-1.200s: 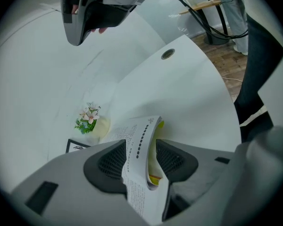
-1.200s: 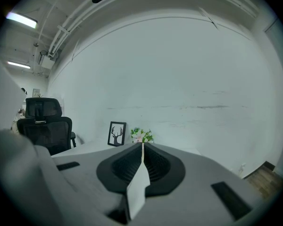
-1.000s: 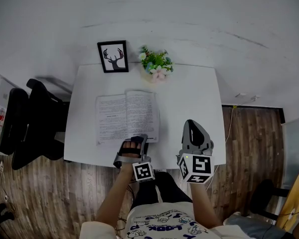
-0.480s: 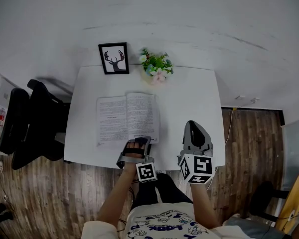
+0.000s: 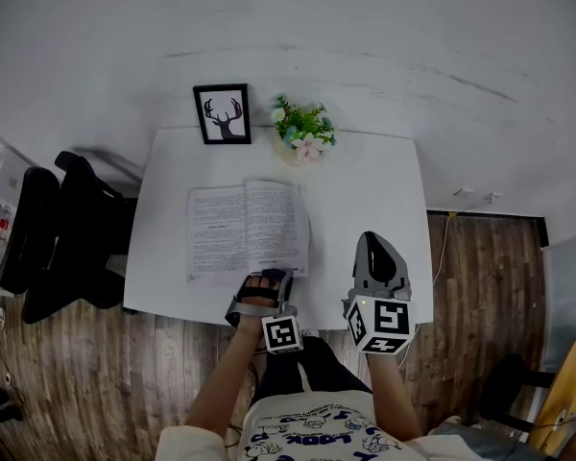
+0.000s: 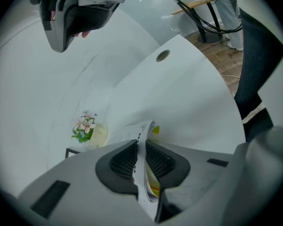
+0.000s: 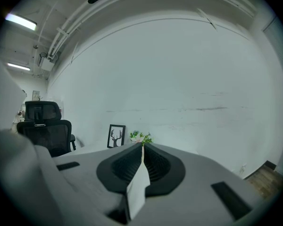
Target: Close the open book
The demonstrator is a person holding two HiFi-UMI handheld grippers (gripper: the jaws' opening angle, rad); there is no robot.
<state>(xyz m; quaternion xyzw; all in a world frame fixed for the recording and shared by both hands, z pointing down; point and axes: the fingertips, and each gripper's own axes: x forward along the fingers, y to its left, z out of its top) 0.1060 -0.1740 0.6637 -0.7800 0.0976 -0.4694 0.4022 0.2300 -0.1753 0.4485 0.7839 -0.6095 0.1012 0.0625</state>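
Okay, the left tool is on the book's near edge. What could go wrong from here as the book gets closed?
1. The left tool has just been closing and now pinches only a few pages at the near edge of the book. Lifting by them could crease or tear them.
2. The right tool hangs shut off to the book's right, not on it, so the book might slide on the table.

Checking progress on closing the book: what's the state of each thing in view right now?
book: open, face up, near edge of right-hand page pinched.
left gripper: jaws have just been closing, now shut on the book's page.
right gripper: shut, empty.
framed picture: upright.
potted flowers: upright.
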